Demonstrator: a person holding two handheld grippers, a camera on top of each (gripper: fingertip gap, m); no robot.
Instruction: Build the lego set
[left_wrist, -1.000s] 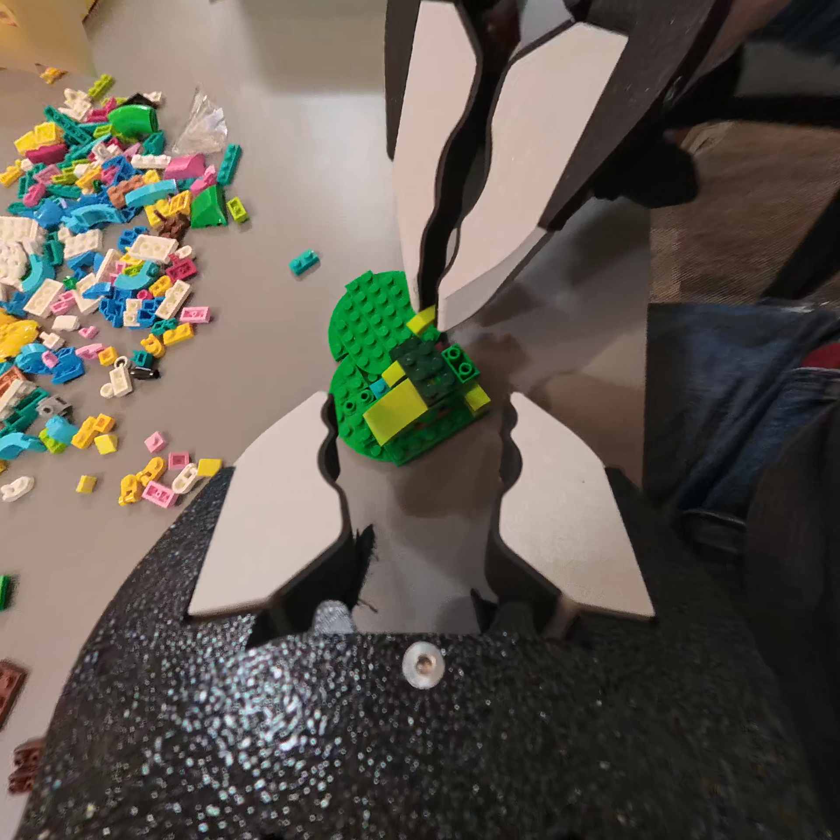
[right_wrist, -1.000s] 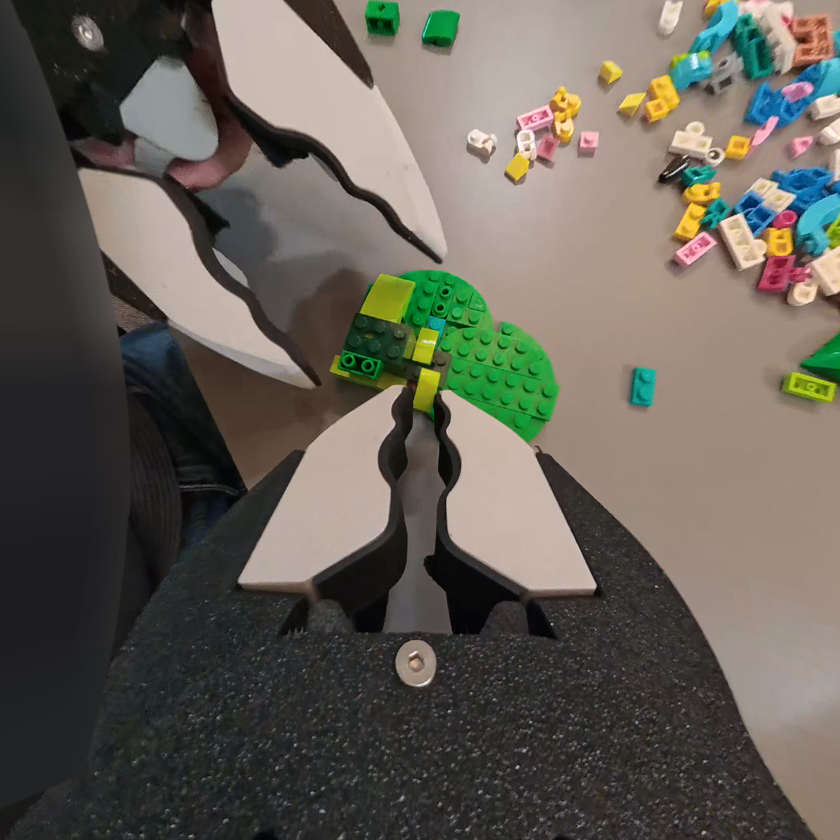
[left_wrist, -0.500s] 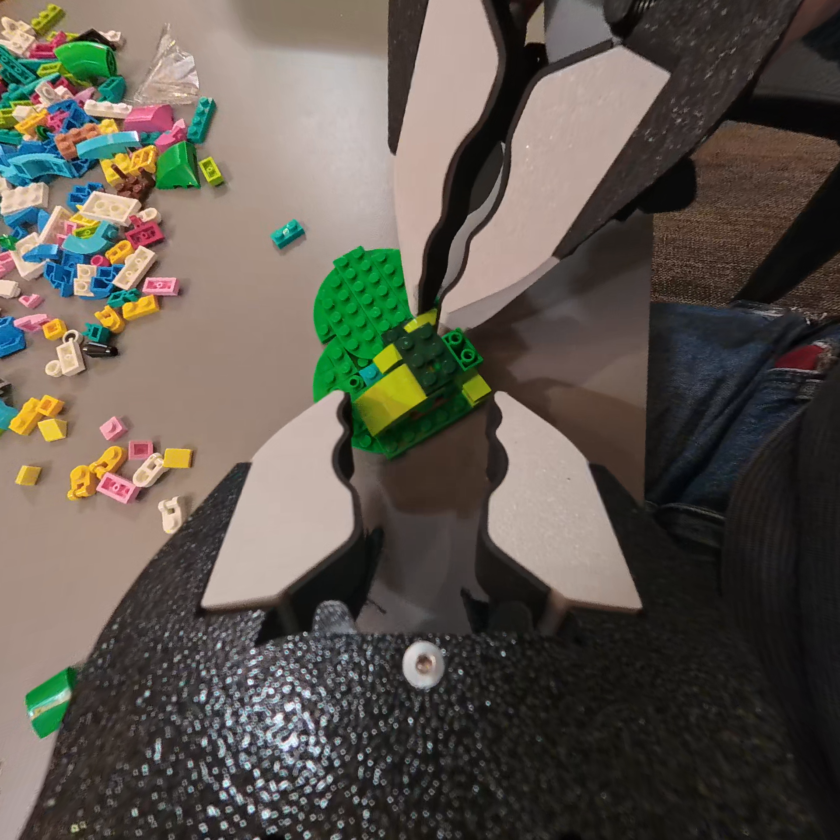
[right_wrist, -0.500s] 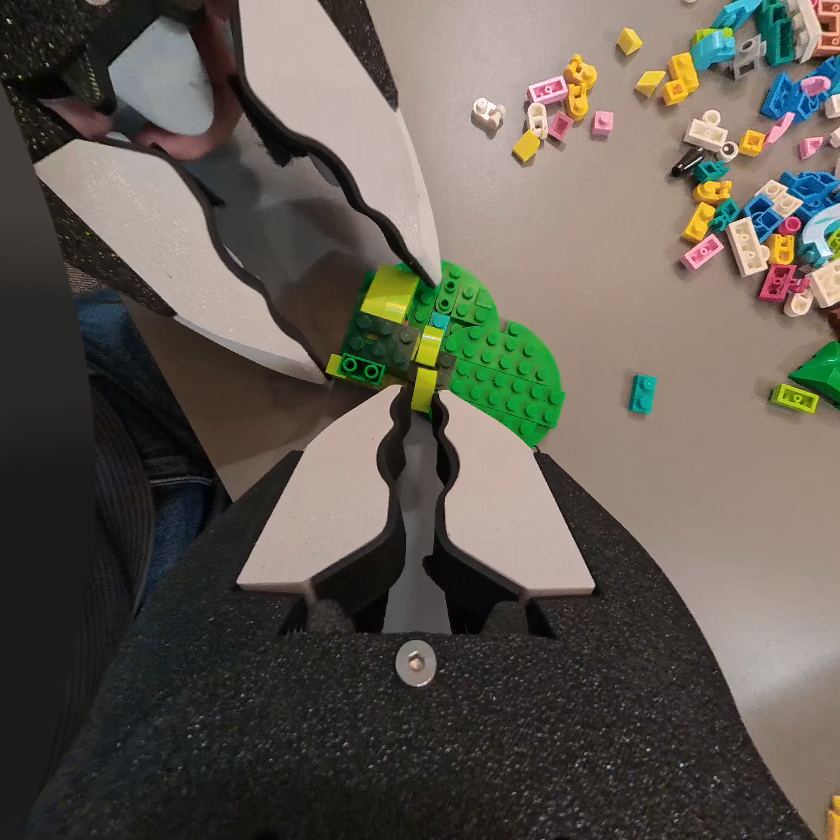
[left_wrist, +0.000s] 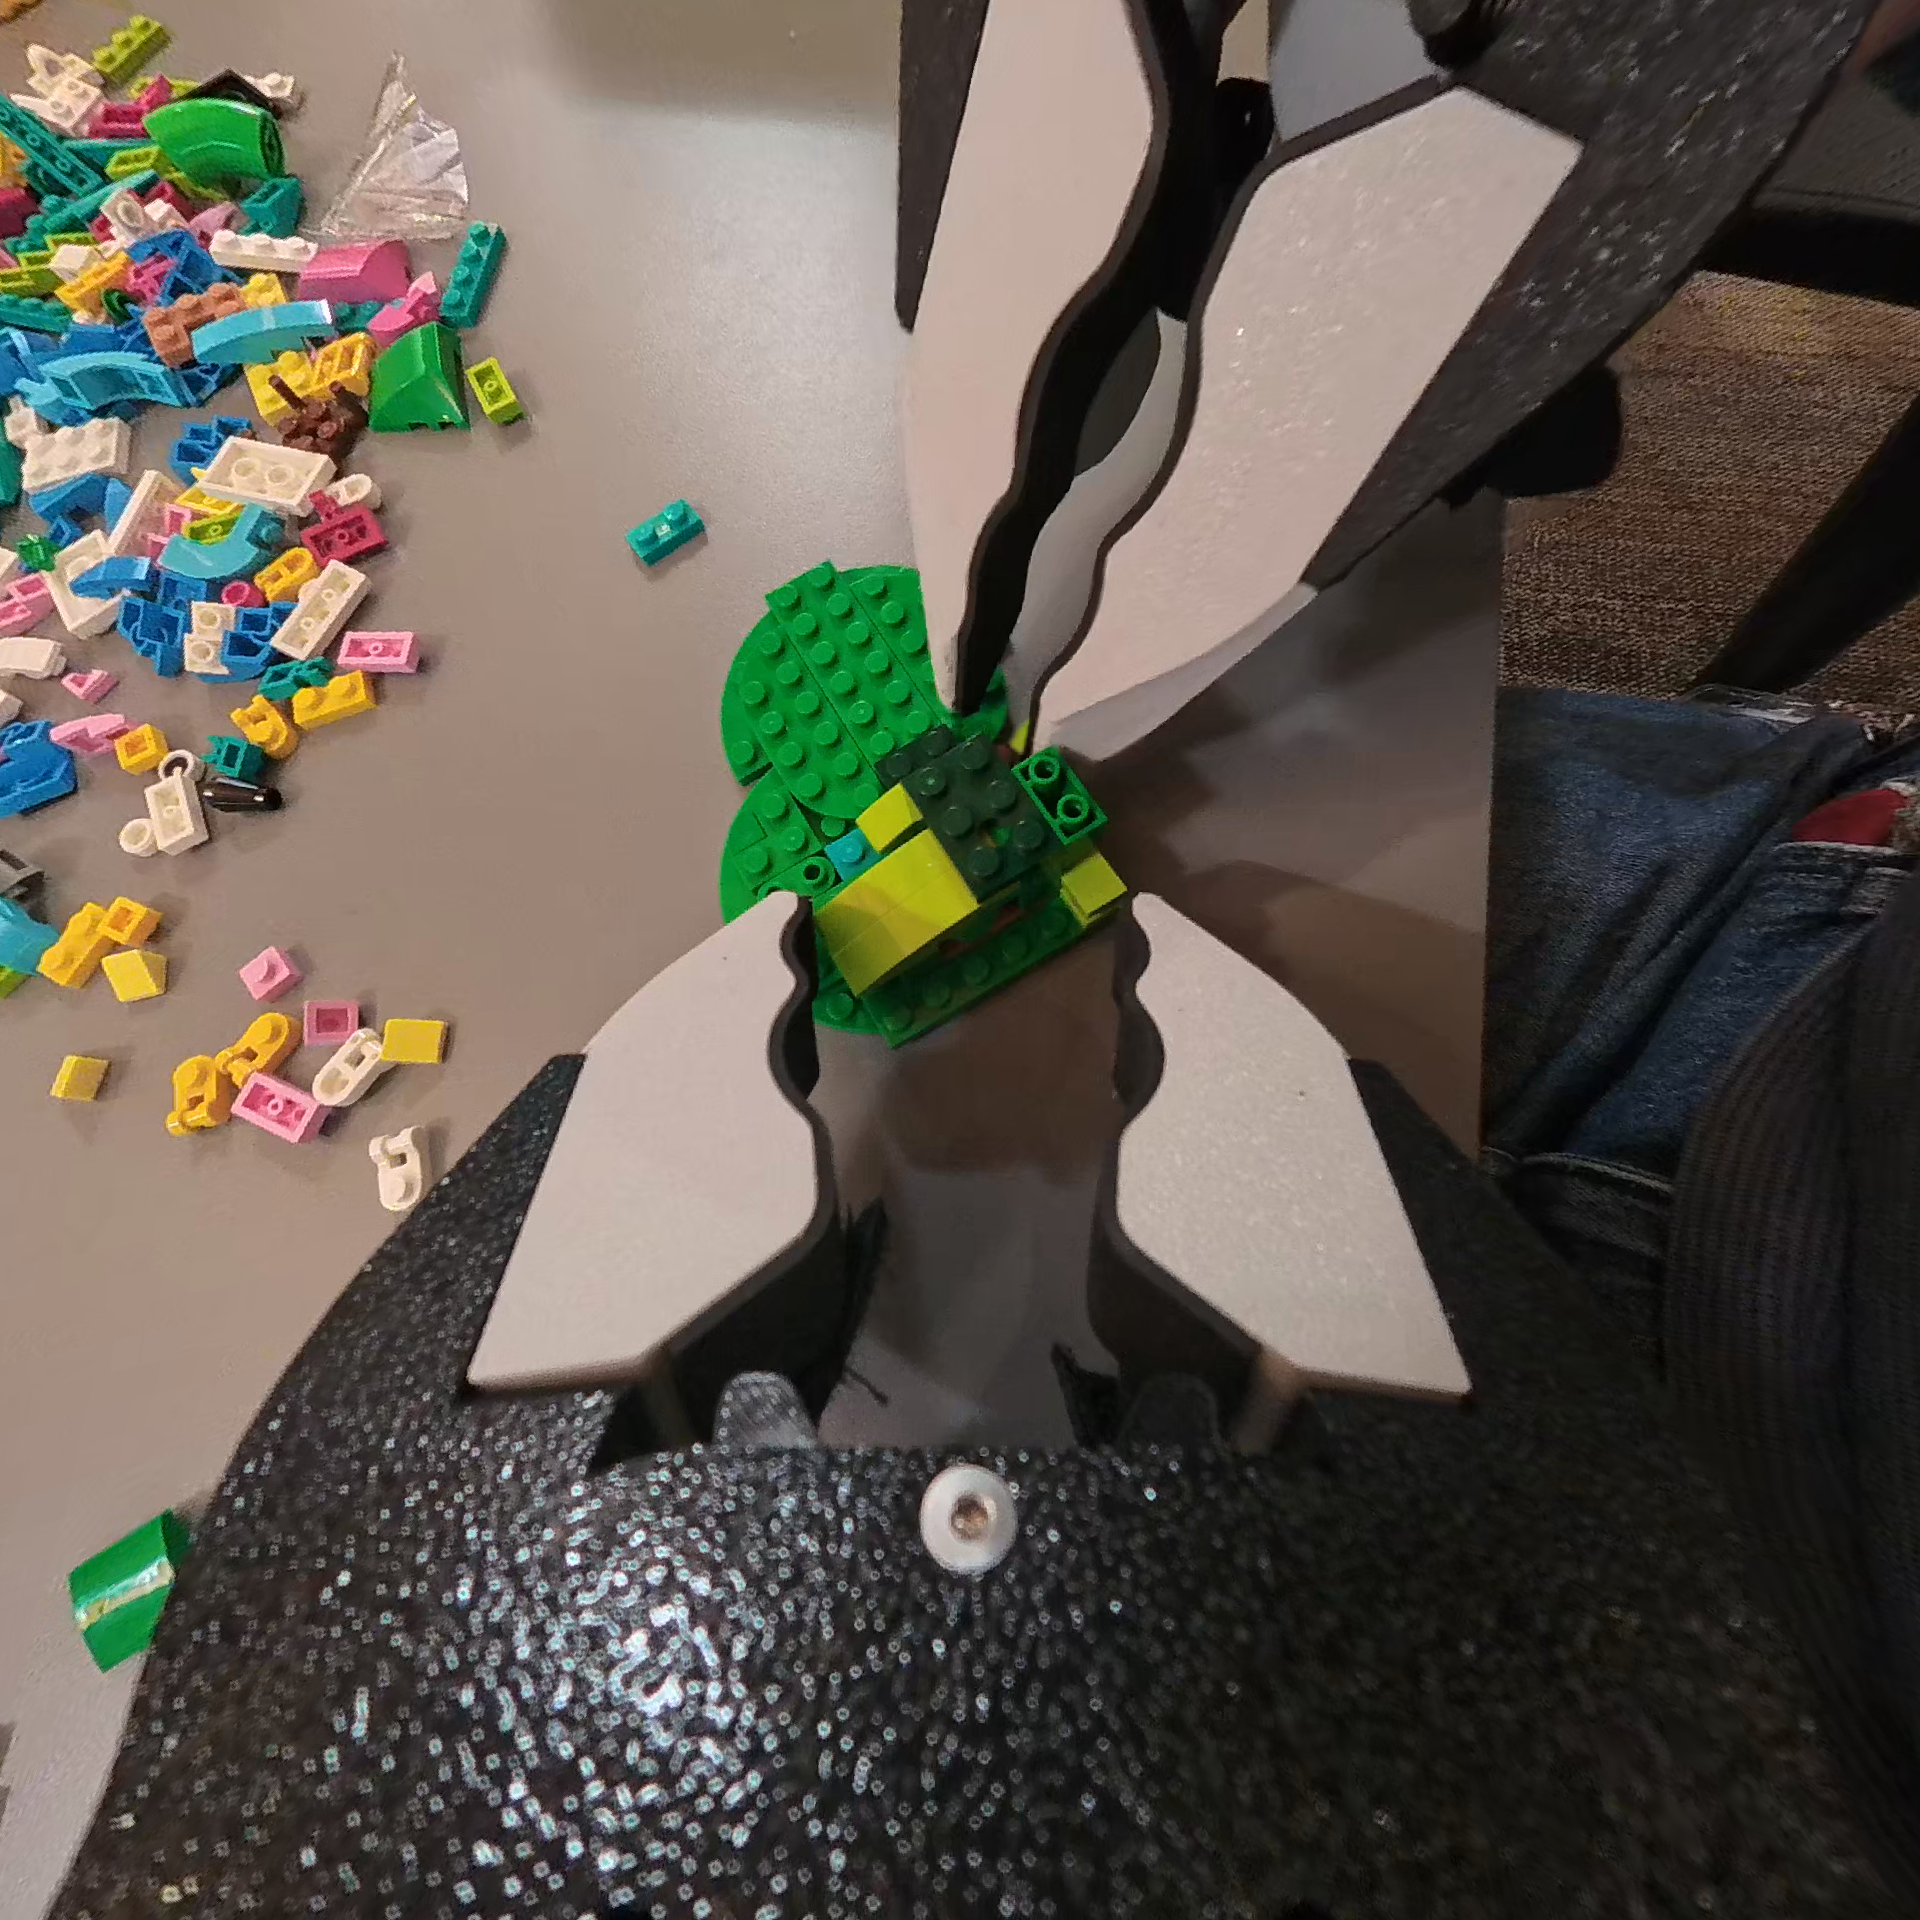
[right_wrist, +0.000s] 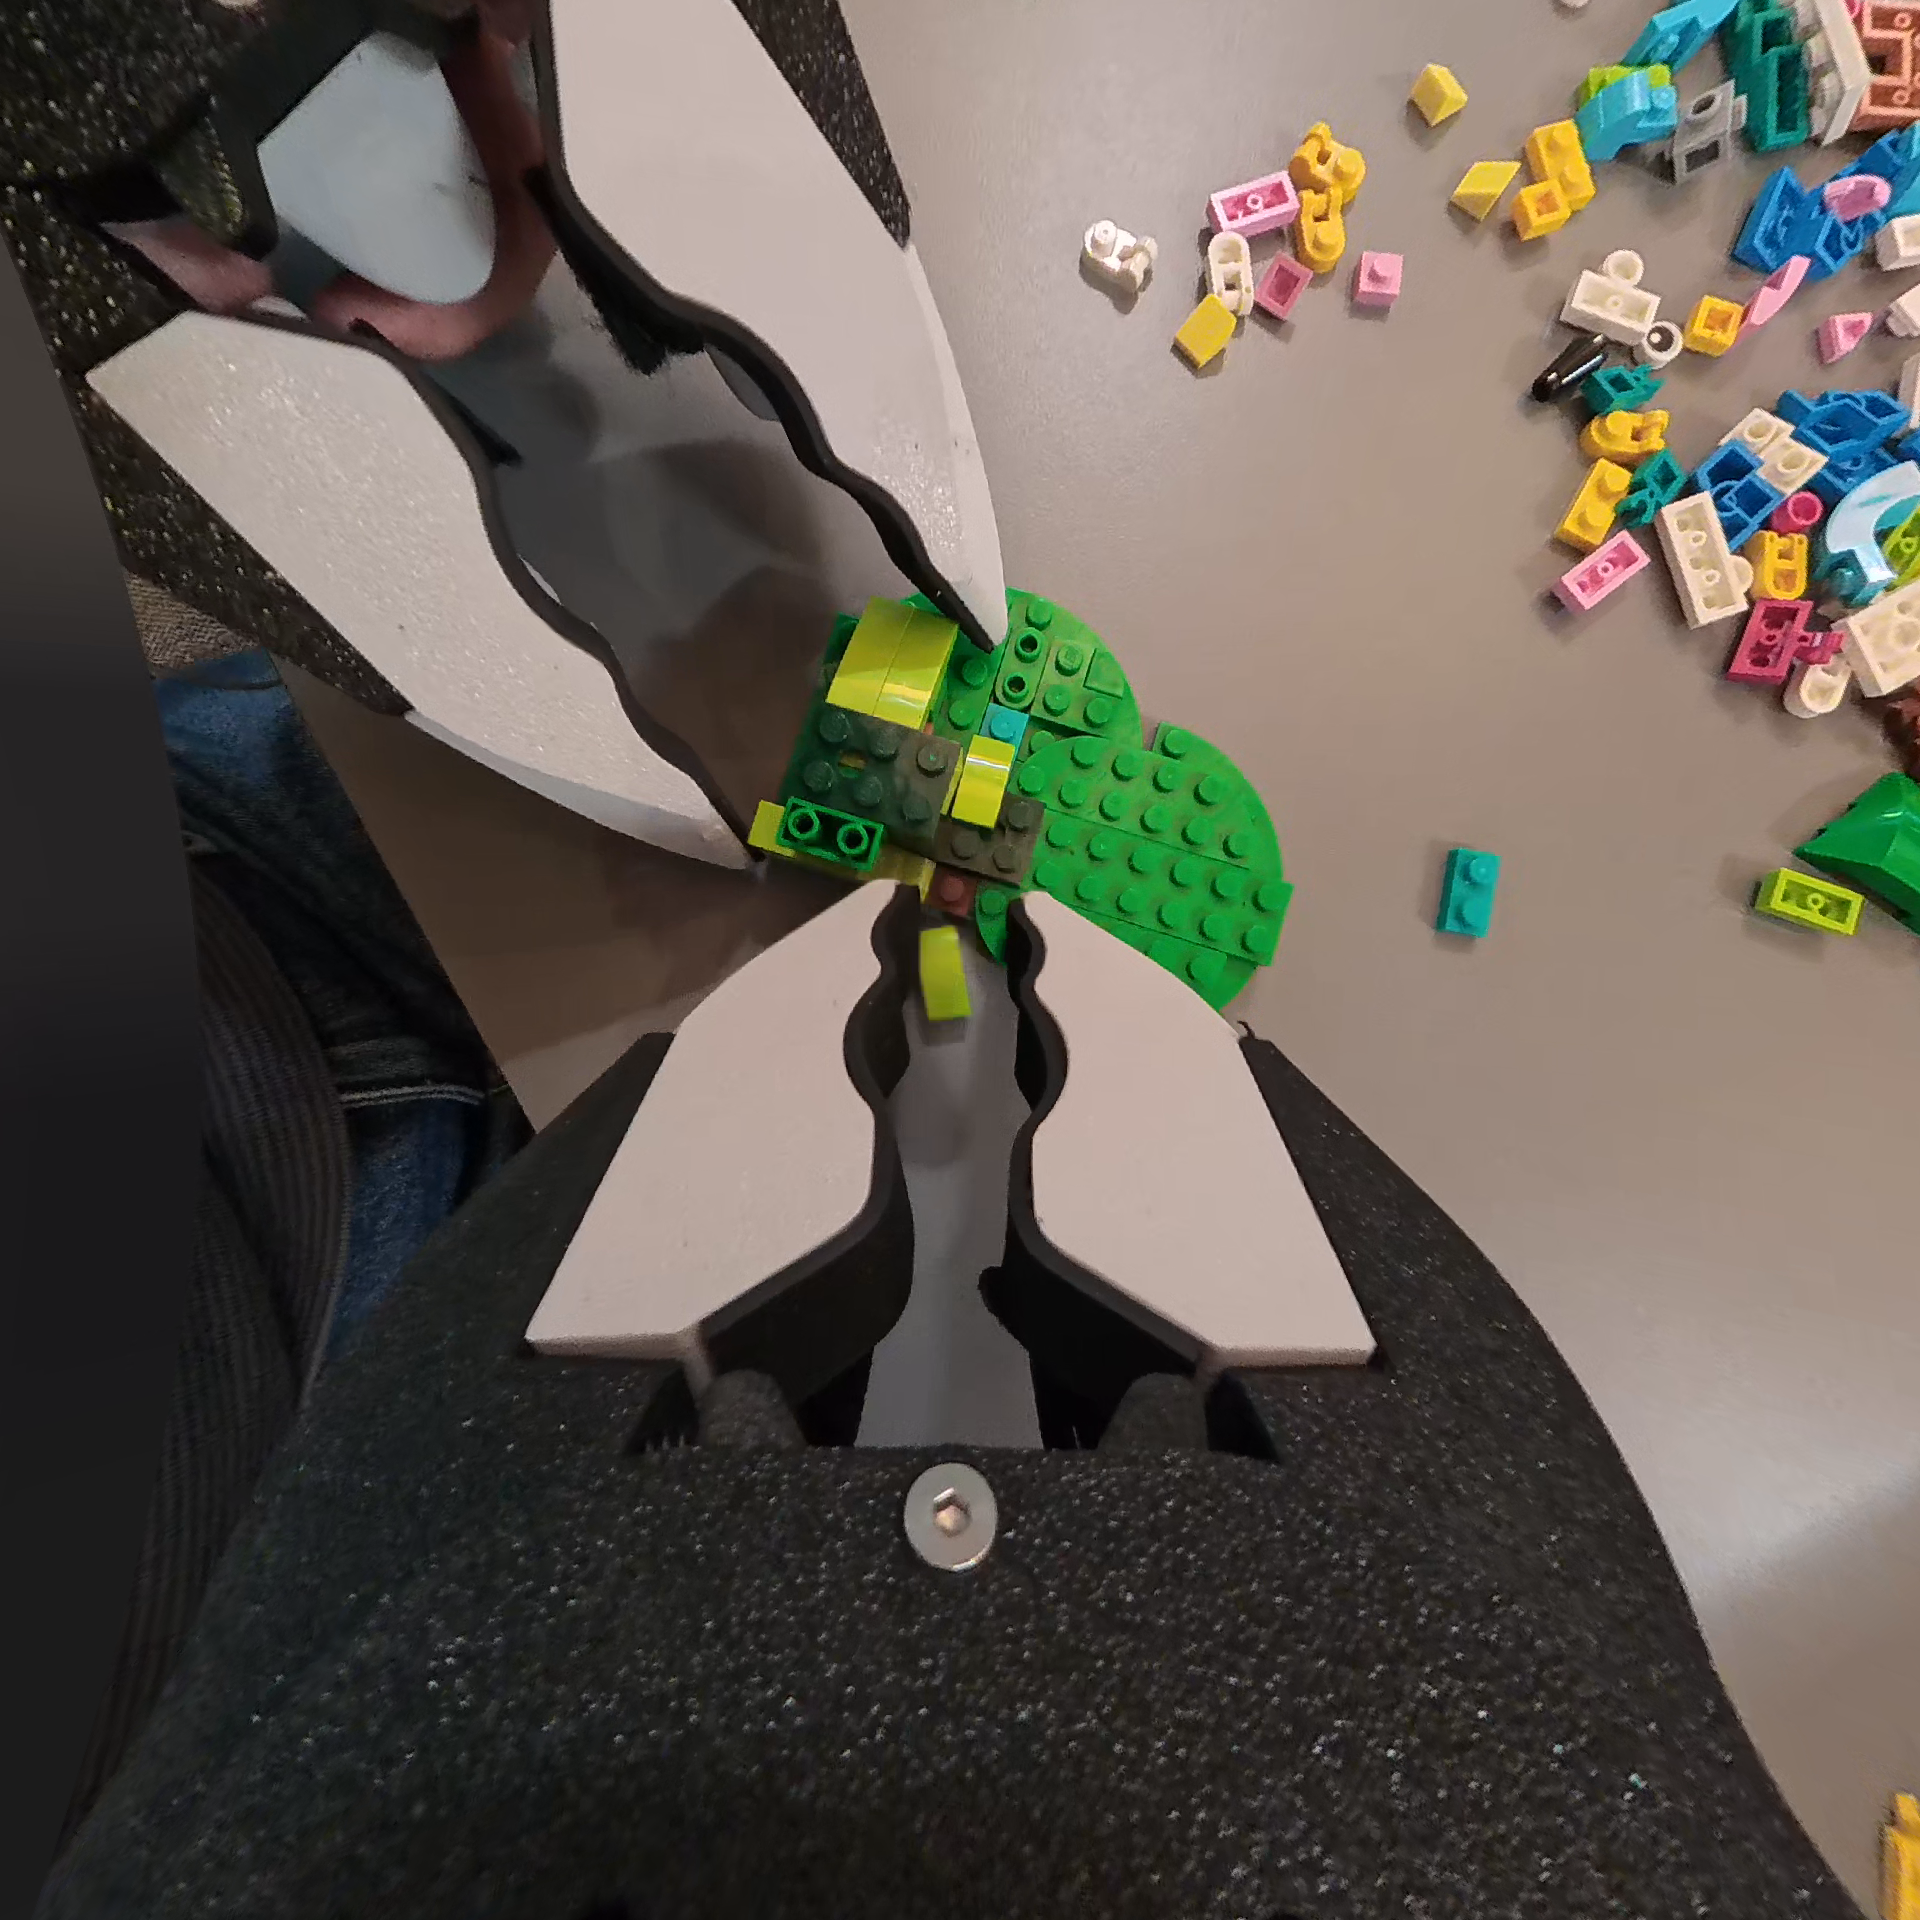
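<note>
Grey table (left_wrist: 582, 935) carries it all. My left hand-held gripper (left_wrist: 966, 925) is spread wide, grasping nothing, its fingers flanking the near end of the green studded lego build (left_wrist: 894, 790), which sits near the table's edge. My right hand-held gripper (right_wrist: 945, 914) has its fingers close together w/ a small lime-green lego piece (right_wrist: 943, 971) in the gap. Can't tell if it's pinched or loose. Pile of loose multicoloured plastic bricks (left_wrist: 177, 416) lies well apart on the left, a lone teal small plate (right_wrist: 1467, 891) nearer the build.

To do the step well, imo: brace the build w/ the left, line the lime piece's underside over the studs, push straight down, no twisting.

No containers in view; a crumpled clear plastic bag (left_wrist: 400, 187) lies by the pile, seemingly empty.
</note>
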